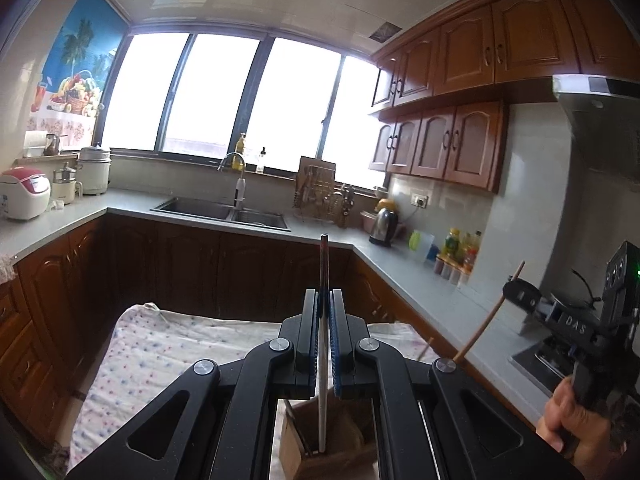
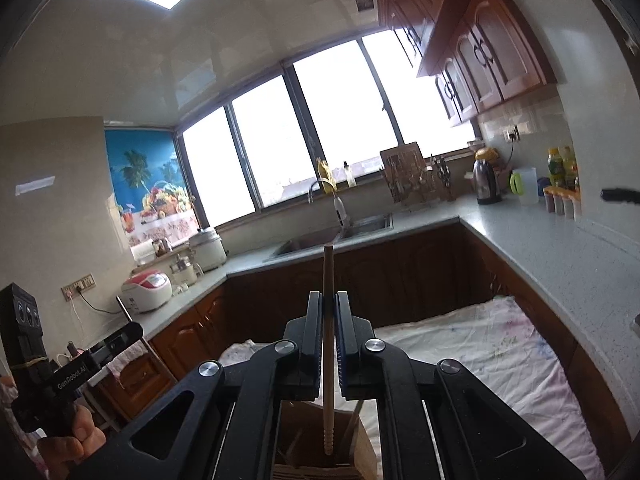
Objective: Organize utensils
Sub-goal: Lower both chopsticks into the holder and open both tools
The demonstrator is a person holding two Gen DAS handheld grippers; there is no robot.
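My left gripper (image 1: 325, 300) is shut on a slim chopstick (image 1: 324, 264), pale below and dark at the top, held upright. Its lower end hangs over a brown wooden holder (image 1: 304, 448) that has other sticks inside. At the right edge of the left wrist view, a hand (image 1: 576, 420) holds the right gripper (image 1: 516, 294), which clamps a wooden chopstick (image 1: 486, 320). In the right wrist view, my right gripper (image 2: 329, 300) is shut on that wooden chopstick (image 2: 328, 268). Its grooved tip is just above the holder (image 2: 364, 452). The left gripper (image 2: 130, 330) shows at the left.
The holder stands on a table under a floral cloth (image 1: 160, 352) (image 2: 480, 344). A grey counter (image 1: 420, 280) wraps around the room, with a sink (image 1: 224, 210), dish rack (image 1: 320, 196), kettle (image 1: 383, 222), bottles (image 1: 460, 248) and rice cooker (image 1: 24, 192). A stove (image 1: 540, 360) is at the right.
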